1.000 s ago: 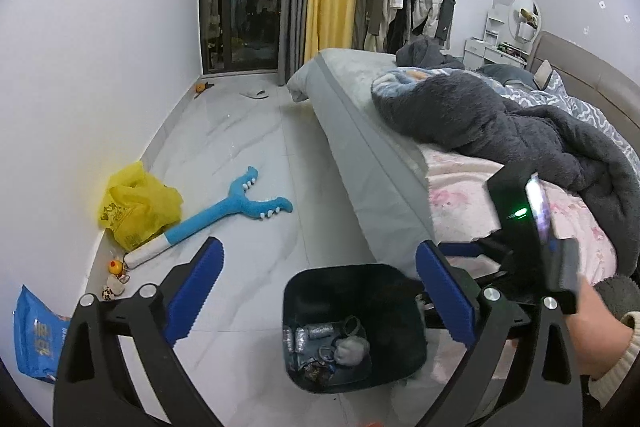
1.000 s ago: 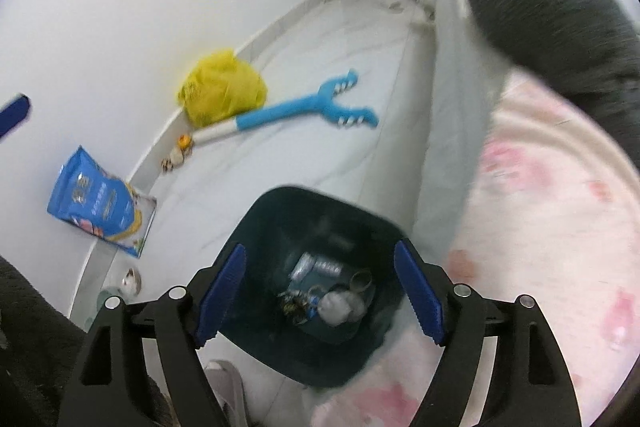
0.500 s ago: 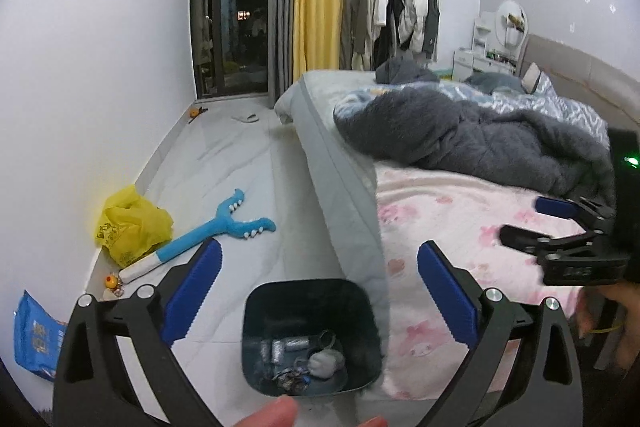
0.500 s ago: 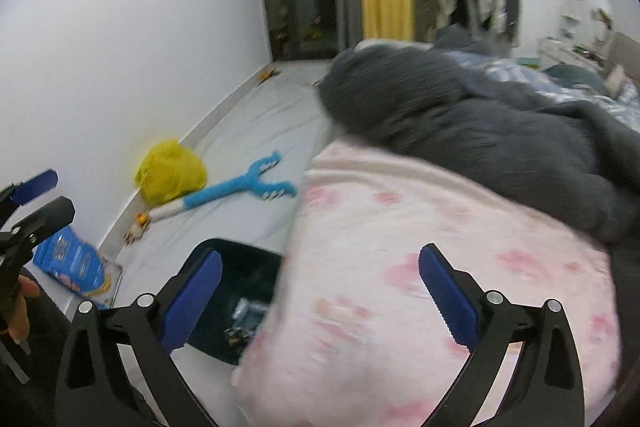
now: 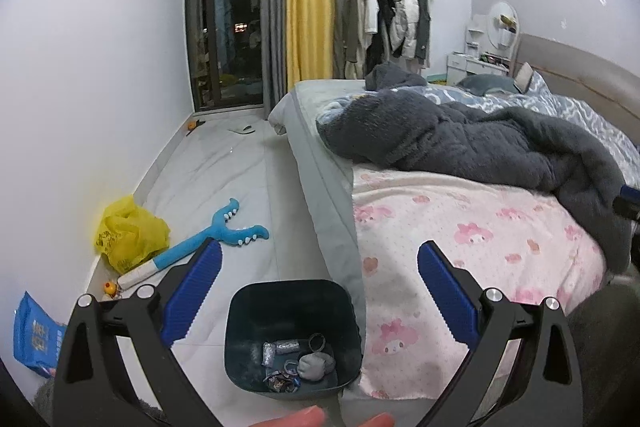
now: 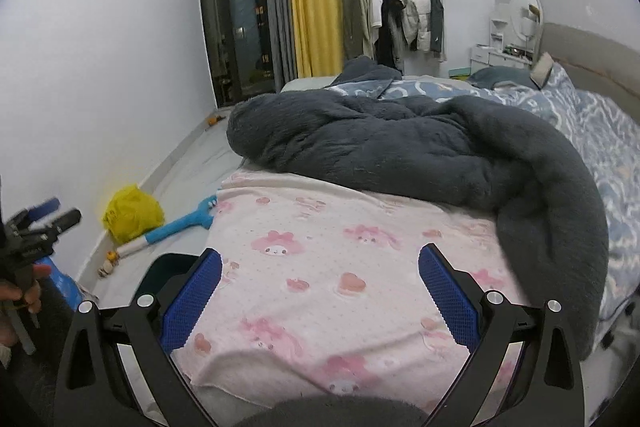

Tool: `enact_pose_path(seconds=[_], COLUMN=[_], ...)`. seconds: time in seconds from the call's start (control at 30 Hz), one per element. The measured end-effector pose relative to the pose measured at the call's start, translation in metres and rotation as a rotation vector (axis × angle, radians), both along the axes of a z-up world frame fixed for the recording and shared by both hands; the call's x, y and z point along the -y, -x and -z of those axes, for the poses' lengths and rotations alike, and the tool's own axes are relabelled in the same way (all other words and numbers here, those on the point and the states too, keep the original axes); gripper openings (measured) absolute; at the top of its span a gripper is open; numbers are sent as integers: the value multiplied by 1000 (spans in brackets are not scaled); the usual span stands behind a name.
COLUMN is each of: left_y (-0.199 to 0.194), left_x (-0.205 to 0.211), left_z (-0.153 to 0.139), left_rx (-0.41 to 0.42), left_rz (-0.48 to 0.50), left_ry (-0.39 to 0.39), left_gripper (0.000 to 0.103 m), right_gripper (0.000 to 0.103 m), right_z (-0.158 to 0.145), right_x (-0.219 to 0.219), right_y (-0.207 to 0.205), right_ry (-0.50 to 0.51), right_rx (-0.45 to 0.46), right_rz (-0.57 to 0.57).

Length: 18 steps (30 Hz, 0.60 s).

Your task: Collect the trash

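From the left wrist camera, the left gripper (image 5: 318,291) hangs over the floor (image 5: 224,187) beside the bed (image 5: 320,163), its blue fingers (image 5: 192,297) spread wide and released, holding nothing. Below and between them stands the dark trash bin (image 5: 236,339), close against the bed's grey side. Inside it lie small bits of trash (image 5: 296,363): crumpled foil pieces, a dark ring and a grey wad. Further along the floor, by the wall, sit a yellow plastic bag (image 5: 128,233) and a blue long-handled toy (image 5: 208,241) just beside it. A blue snack packet (image 5: 34,337) lies at the left edge, near the wall. A pink printed sheet (image 5: 472,227) covers the near part of the bed, with a dark grey blanket (image 5: 460,143) heaped behind it.

From the right wrist camera, the right gripper (image 6: 320,287) hovers above the pink printed sheet (image 6: 340,259), fingers (image 6: 448,291) wide apart and empty. The trash bin (image 6: 160,271) shows only as a dark rim at the bed's lower left, mostly hidden behind the left finger. The left gripper (image 6: 46,215) appears at the far left edge, held in a hand (image 6: 20,291). The yellow plastic bag (image 6: 132,213) and blue toy (image 6: 180,227) lie on the floor beyond.
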<state>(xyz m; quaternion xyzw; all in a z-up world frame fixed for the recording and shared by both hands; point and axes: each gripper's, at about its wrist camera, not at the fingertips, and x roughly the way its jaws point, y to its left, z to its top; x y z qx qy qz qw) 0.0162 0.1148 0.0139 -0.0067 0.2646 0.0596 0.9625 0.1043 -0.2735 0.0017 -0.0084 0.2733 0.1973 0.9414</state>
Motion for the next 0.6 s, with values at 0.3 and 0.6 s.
enact_pose_path(seconds=[0.3,0.6], left_y=[7,9], left_x=[17,15], left_z=[15,18], left_rx=[-20,-16], left_rz=[-37,-32], left_ry=[-50,-27], left_gripper=[100,100], right_gripper=[100,100], right_z=[2,-1], right_x=[-1,-7], right_y=[7,14], right_ry=[-50,-44], right_rx=[21,27], right_rz=[-129,-159])
